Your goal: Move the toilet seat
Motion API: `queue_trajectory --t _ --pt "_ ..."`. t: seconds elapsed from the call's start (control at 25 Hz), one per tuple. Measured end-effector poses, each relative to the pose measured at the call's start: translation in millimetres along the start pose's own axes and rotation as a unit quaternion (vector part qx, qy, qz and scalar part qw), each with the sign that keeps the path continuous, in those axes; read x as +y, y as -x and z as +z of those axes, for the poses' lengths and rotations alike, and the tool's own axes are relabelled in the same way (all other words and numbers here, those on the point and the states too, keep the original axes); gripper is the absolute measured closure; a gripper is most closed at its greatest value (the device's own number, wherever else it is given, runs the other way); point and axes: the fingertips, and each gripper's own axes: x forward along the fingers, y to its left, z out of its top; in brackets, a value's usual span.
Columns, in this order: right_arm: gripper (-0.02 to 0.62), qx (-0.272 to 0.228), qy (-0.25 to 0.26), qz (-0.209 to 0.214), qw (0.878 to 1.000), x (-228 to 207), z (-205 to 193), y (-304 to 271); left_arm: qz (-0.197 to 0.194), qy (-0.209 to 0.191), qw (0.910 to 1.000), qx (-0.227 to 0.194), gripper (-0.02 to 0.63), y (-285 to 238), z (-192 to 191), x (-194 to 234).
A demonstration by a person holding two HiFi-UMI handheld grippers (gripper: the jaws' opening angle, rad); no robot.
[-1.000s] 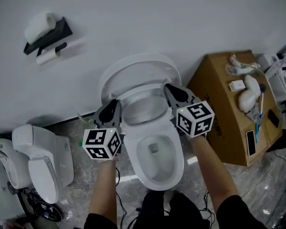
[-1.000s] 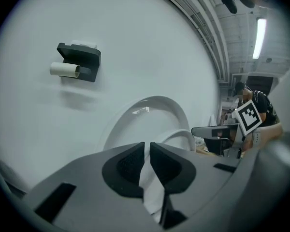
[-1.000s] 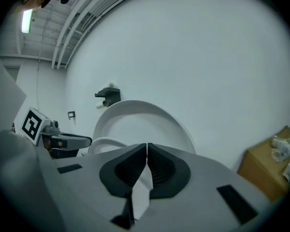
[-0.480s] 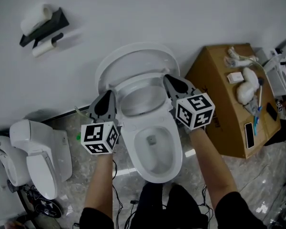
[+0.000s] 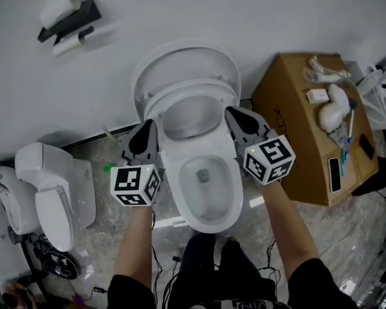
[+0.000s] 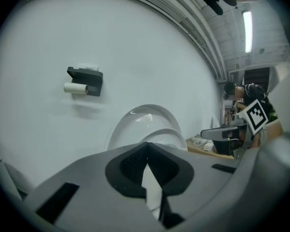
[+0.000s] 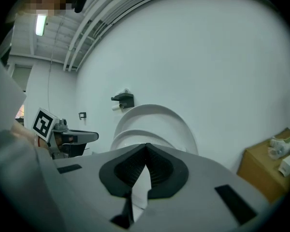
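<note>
In the head view, the left gripper (image 5: pixel 143 141) and right gripper (image 5: pixel 237 117) are seen flanking the half-raised white oval plastic toilet seat (image 5: pixel 193 89) at upper centre. In the left gripper view, the jaws are closed tip to tip on nothing, with the seat just beyond. The same is shown in the right gripper view, plus a brown cardboard box (image 7: pixel 273 170) at lower right.

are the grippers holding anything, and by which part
Nothing is held: left gripper and right gripper are shut, fingers tip to tip, flanking the half-raised toilet seat.
</note>
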Motion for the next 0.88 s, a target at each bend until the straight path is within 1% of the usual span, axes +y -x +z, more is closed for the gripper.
queue_trajectory --t 0.2,0.44,0.72,0.88 --pt "0.589 0.014 0.002 0.016 1.0 25 -22 53 -0.009 0.006 0.9997 0.022 0.603 50 -23 -37" --pt "0.589 0.027 0.024 0.037 0.999 56 -44 115 -0.001 0.006 0.9991 0.042 0.603 114 -50 -83" --pt "0.589 0.027 0.03 0.057 0.998 96 -54 185 0.002 -0.011 0.9991 0.04 0.603 174 -51 -137" --pt "0.589 0.022 0.024 0.059 0.998 117 -58 220 0.012 -0.011 0.9994 0.029 0.603 205 -47 -160"
